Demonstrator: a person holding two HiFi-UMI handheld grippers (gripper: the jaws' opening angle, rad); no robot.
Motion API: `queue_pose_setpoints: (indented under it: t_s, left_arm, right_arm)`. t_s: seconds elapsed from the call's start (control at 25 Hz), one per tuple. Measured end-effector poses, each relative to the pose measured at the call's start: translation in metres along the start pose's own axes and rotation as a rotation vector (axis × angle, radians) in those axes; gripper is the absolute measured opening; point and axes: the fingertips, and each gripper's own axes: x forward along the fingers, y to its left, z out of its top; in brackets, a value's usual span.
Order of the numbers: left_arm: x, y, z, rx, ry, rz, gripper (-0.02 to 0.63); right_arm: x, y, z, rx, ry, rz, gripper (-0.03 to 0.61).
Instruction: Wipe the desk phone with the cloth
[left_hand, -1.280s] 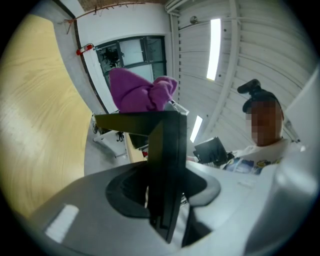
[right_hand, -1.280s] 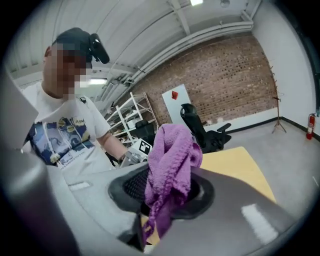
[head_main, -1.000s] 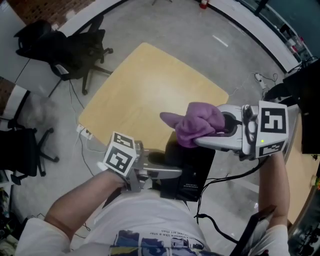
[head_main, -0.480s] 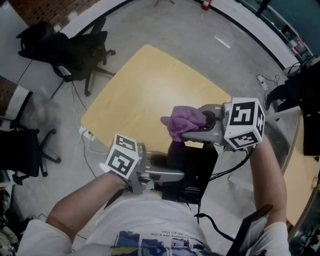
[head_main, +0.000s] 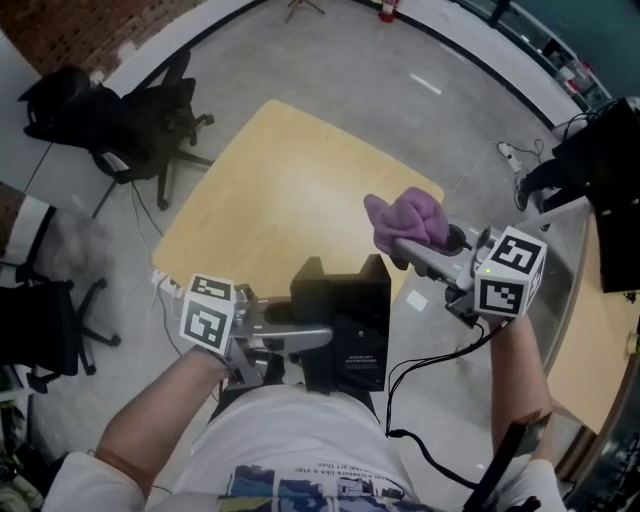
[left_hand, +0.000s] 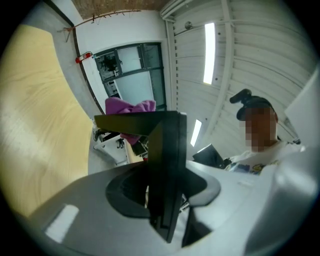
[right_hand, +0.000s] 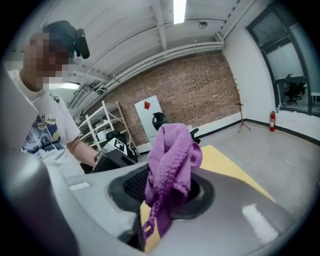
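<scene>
- Phone (head_main: 345, 310): black desk set, at the 6 o'clock edge of the yellow table (head_main: 270, 190), close to the person's body.
- Left claw (head_main: 322, 338): clenched on a thin black panel of the phone, holding it tilted.
- Cloth (head_main: 408, 215): purple, bunched, grasped in the right claw (head_main: 405, 248).
- Change: a second ago the cloth lay over the phone's top. It now sits at 1 o'clock of the phone, just clear of it.
- Reading: one pass looks finished, and the cloth likely has to return for further strokes.
- Cable (head_main: 425, 365): black, trailing from the phone toward 4 o'clock.
- Writing: white label (head_main: 357, 362) on the phone, too small to read. No brand is legible.
</scene>
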Motion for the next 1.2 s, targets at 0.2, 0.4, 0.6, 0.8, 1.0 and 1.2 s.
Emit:
queue_pose_setpoints:
  t_s: [0.2,0.4,0.6,0.8,1.0,1.2]
  left_arm:
    - [-0.01,0.005,0.01,0.012,-0.024,0.016,0.181]
    - [-0.013,0.005,0.018,0.004,-0.04,-0.006,0.181]
    - [-0.011,0.004,0.019,-0.015,-0.063,-0.029,0.181]
    - [-0.013,0.006,0.026,-0.03,-0.087,-0.028,0.181]
    - [-0.016,0.006,0.033,-0.021,-0.1,-0.019,0.179]
    - [-0.019,0.007,0.035,-0.023,-0.108,-0.007,0.18]
  right_arm:
    - [-0.024,0.018,-0.009,0.085,-0.146,-0.064,0.103]
    - [-0.023,0.046,-0.013,0.16,-0.267,-0.035,0.103]
    - [-0.028,0.062,-0.032,0.245,-0.327,-0.008,0.103]
    - [-0.033,0.08,-0.062,0.295,-0.312,0.017,0.103]
    - [-0.04,0.098,-0.088,0.324,-0.288,0.048,0.103]
    - [-0.043,0.103,-0.097,0.318,-0.262,0.08,0.103]
